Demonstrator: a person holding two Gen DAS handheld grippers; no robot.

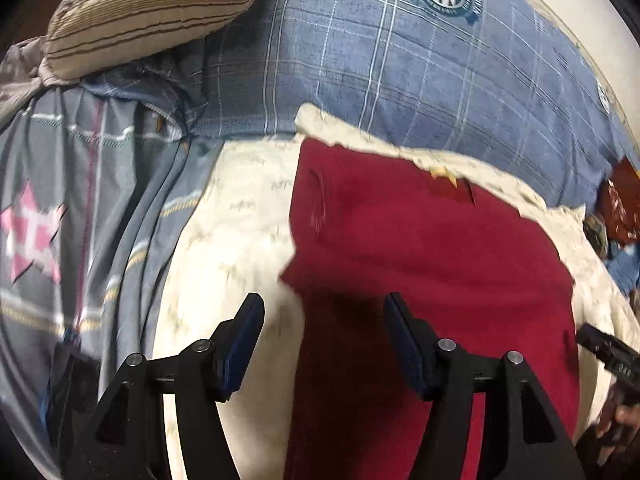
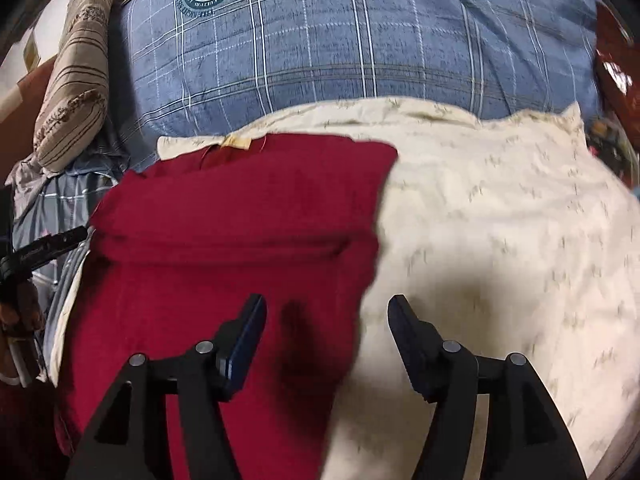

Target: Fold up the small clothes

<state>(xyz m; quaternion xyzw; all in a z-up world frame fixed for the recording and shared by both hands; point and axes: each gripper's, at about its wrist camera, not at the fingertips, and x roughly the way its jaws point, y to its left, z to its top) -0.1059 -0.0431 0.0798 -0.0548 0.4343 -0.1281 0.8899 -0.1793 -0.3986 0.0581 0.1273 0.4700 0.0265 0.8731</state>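
A dark red garment [image 1: 432,256] lies spread on a cream patterned cloth [image 1: 224,240] on a bed. In the right wrist view the garment [image 2: 224,240] shows a horizontal fold across its middle and a small cream label at its far edge. My left gripper [image 1: 324,312] is open and empty, hovering over the garment's left edge. My right gripper [image 2: 326,316] is open and empty, hovering over the garment's right edge, with the cream cloth [image 2: 500,220] to its right. The right gripper's tip [image 1: 608,352] shows at the left view's right edge.
A blue plaid quilt [image 1: 400,64] with a round emblem lies behind the cloth. A striped beige pillow [image 1: 148,16] sits at the far left. A grey sheet with a pink star [image 1: 36,232] lies left. Dark red printed fabric [image 2: 616,64] sits at the right.
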